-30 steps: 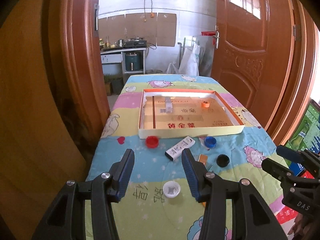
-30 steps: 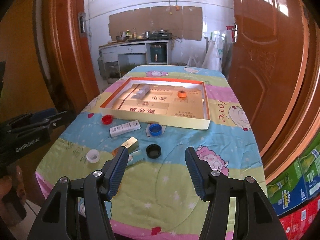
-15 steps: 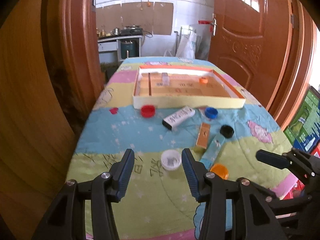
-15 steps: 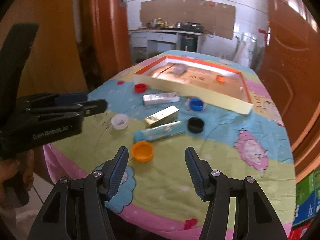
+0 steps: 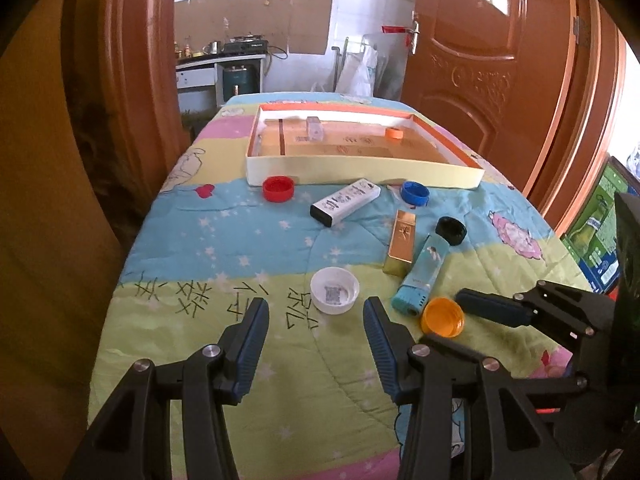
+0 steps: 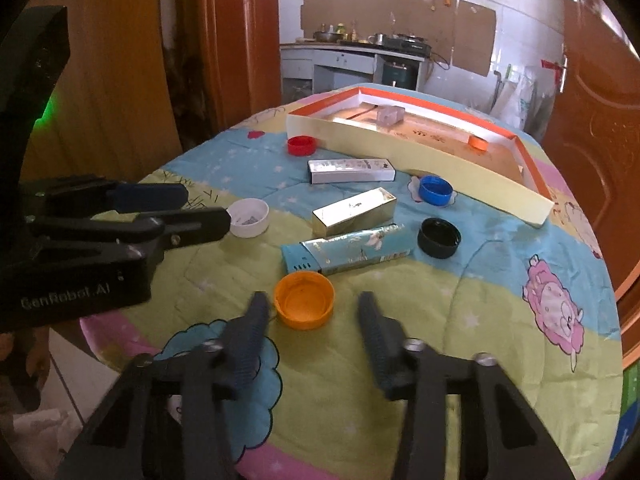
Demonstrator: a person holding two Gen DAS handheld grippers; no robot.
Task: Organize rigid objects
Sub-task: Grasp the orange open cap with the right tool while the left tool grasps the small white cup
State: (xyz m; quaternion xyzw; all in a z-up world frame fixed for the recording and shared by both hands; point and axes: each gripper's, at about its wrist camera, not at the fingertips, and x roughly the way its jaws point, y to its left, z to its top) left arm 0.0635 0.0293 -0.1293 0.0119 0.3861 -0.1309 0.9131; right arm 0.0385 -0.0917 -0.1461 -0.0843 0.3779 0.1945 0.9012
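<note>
- My right gripper (image 6: 310, 312): the jaws are closing around the orange cap (image 6: 304, 299), which lies open side up on the quilt (image 6: 400, 320) just ahead of the fingertips. The pads do not yet press on it; the left fingertip is just beside its rim, the right one stands apart. The fingers are blurred.
- My left gripper (image 5: 316, 320): jaws at a middling width, nothing between them. The white cap (image 5: 335, 290) lies just ahead of the gap, open side up.
- Against the earlier frames: both grippers have come down toward the near end of the table. A second ago the right jaws stood wide and the orange cap was out of view below them; now it sits at their mouth. The left gripper's width is unchanged, and the white cap has come forward to just ahead of its tips.
- Reading for the task: I judge a double pick is in hand, orange cap right, white cap left, both bound for the tray (image 5: 360, 170) at the far end, where an orange cap and a small box already lie.
- Still loose on the quilt: red cap (image 5: 278, 189), blue cap (image 5: 415, 193), black cap (image 5: 451, 230), white box (image 5: 345, 201), gold box (image 5: 401, 242), teal box (image 5: 422, 274). All lie between my jaws and the tray.
- Caution: a shallow cap may skid if the pads meet its rim unevenly.
</note>
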